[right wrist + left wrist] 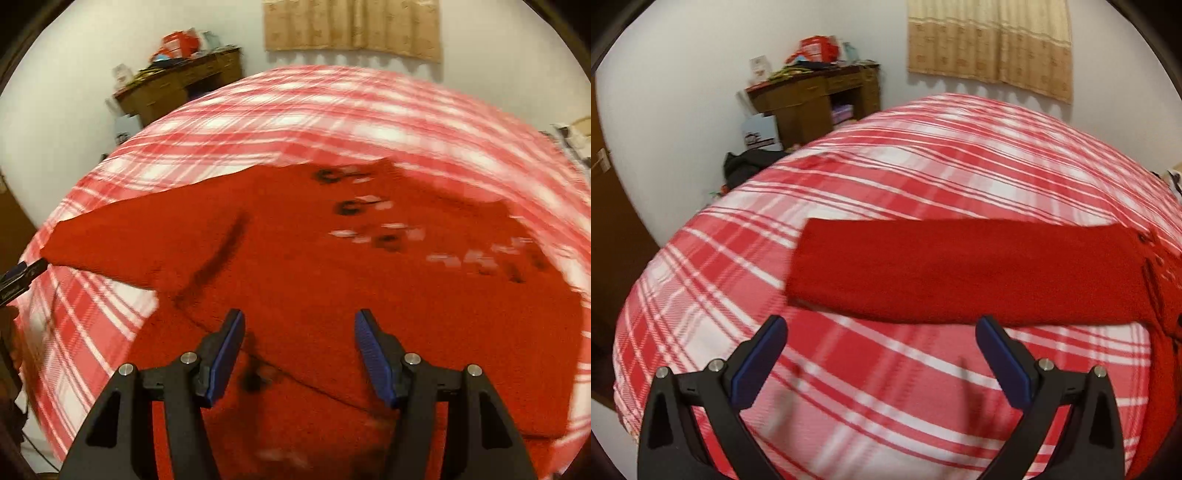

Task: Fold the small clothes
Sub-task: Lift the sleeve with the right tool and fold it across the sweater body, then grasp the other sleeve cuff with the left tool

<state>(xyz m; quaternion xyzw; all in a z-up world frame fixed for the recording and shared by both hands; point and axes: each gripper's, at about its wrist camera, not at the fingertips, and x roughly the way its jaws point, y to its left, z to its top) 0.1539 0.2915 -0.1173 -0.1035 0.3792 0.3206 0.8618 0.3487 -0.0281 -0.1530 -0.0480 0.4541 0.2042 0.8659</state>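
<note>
Blue-padded jaws frame the bottom of both views, and we start from those. Our left gripper [881, 325] stands wide apart with nothing between its pads, poised over bare plaid just short of the sleeve [960, 269], which stretches flat from nine o'clock to three o'clock across that view. Our right gripper [299, 321] is also parted and empty, hanging over the body of the red cardigan [332, 258]; dark buttons [347, 207] and pale markings run away toward two o'clock, though blur keeps us from reading them closely. In the right view the sleeve reaches out to nine o'clock, where the tip of the other tool shows at the frame edge near the cuff. The garment lies spread on the plaid bedspread [923, 166], with a wooden desk [812, 96] at eleven o'clock and a curtain [990, 44] at one o'clock behind. We judge the step in hand to be taking hold for the sleeve fold. To do it well, we would pinch only the sleeve's top layers near the cuff, lift low, and lay it across the body squarely while the right tool pins the shoulder seam so that the knit does not drag or bunch.
</note>
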